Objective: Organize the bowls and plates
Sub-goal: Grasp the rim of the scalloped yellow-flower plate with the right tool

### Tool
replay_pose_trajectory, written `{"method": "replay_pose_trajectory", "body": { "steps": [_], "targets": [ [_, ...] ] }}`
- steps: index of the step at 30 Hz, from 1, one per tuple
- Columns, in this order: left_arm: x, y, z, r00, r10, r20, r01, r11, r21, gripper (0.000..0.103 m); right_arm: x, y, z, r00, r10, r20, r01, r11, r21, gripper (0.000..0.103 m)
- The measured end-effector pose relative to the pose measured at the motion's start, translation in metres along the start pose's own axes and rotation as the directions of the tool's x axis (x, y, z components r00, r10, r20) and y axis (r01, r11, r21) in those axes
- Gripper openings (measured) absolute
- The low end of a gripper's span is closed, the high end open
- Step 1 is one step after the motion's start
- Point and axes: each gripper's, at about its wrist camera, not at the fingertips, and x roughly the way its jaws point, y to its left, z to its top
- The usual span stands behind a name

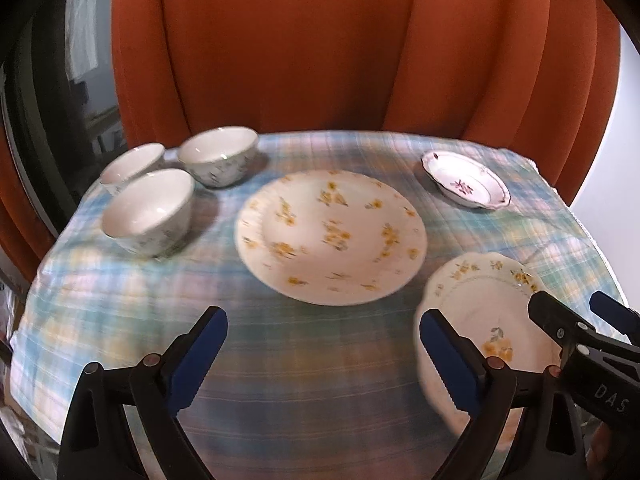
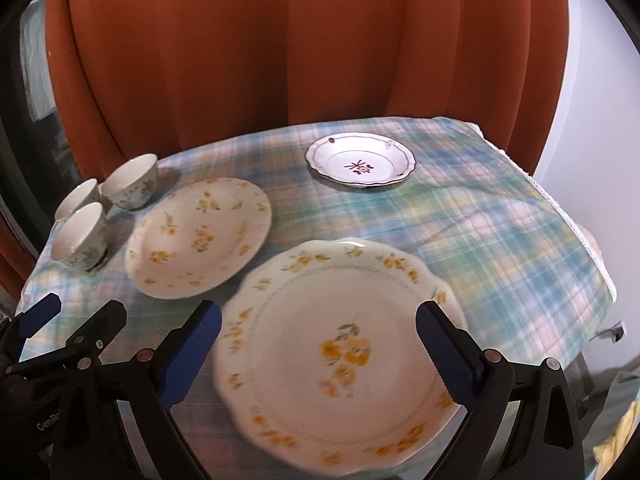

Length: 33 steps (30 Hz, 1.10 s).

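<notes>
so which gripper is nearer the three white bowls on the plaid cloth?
Left. The left gripper hangs over the plaid cloth, just short of the three white bowls. The right gripper is over the scalloped yellow-flowered plate, further away.

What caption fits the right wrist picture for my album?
Open right gripper hovers over a scalloped yellow-flower plate on a plaid tablecloth.

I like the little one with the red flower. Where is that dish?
The small red-flowered dish sits alone at the far right of the checked tablecloth, near the orange curtain, beyond the scalloped yellow-flowered plate.
</notes>
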Motion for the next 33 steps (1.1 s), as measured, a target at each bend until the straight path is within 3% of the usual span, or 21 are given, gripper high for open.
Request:
{"method": "replay_pose_trajectory", "body": {
  "steps": [12, 20, 28, 33],
  "targets": [
    [0.050, -0.076, -0.006, 0.984, 0.088, -0.153, -0.099, 0.993, -0.068, 0.091, 0.065, -0.078, 0.020, 0.989, 0.073, -0.130, -0.084, 0.993, -0.087, 0.095],
    [0.076, -0.095, -0.016, 0.961, 0.113, -0.252, -0.145, 0.983, -0.112, 0.087, 0.105, -0.091, 0.018, 0.967, 0.123, -0.224, -0.159, 0.976, -0.148, 0.090],
    [0.083, -0.109, -0.022, 0.942, 0.140, -0.304, -0.181, 0.977, -0.111, 0.083, 0.128, -0.094, 0.014, 0.931, 0.183, -0.315, -0.246, 0.954, -0.172, 0.073],
    [0.082, -0.109, -0.024, 0.937, 0.152, -0.314, -0.201, 0.971, -0.130, 0.083, 0.128, -0.091, 0.016, 0.923, 0.212, -0.320, -0.285, 0.937, -0.202, 0.067]
  ]
}}
